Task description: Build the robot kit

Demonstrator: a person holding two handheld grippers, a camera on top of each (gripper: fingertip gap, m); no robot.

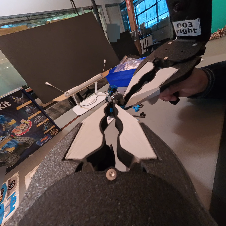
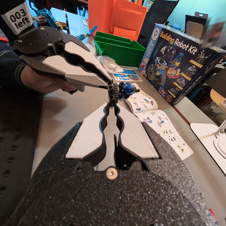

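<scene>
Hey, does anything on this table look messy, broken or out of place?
Nothing looks damaged. Both grippers, left and right, pinch one small gear assembly above the table. A few loose parts lie scattered near the blue bin, and the instruction booklet lies open.

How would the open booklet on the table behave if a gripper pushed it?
The booklet looks thin and floppy; its pages already curl up at the fold, so it would likely buckle. It probably slides easily on the smooth table, being light.
</scene>
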